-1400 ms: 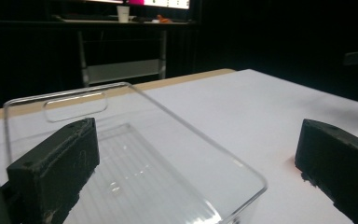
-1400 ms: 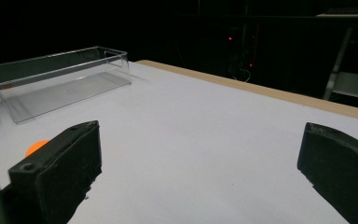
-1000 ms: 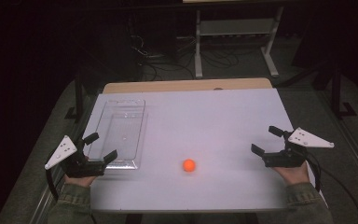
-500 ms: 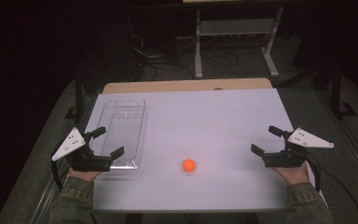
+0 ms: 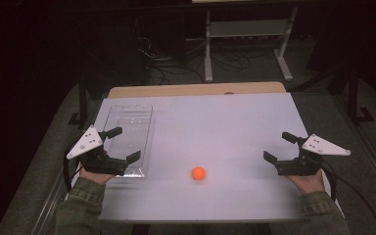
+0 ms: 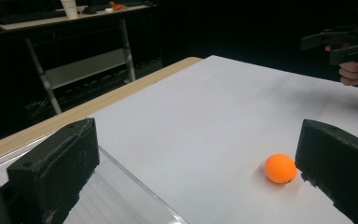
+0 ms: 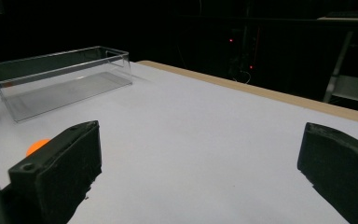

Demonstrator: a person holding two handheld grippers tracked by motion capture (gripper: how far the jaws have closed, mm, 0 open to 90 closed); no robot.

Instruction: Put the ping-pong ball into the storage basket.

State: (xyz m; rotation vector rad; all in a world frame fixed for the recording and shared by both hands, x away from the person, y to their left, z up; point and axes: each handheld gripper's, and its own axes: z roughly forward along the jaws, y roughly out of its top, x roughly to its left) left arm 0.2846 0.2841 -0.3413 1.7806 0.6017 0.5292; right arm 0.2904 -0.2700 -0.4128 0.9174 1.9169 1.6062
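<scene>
Both hand-held grippers are spread wide and hold nothing. On the left, the left hand-held gripper (image 5: 120, 145) hangs over the near end of a clear plastic box (image 5: 132, 122), one jaw above the box floor, the other out past its right wall. That box lies lengthwise along the left edge of the table (image 5: 235, 117), its long wall running away from the person. An orange ball (image 5: 198, 173) sits on the bare white top near the front edge, right of the box and apart from it, roughly midway between the two hands. Over by the right edge, the right hand-held gripper (image 5: 280, 147) points inward toward the ball, well clear of it. Between ball and right hand-held gripper the white surface lies open, as does the whole far half up to the wooden strip at the back.
</scene>
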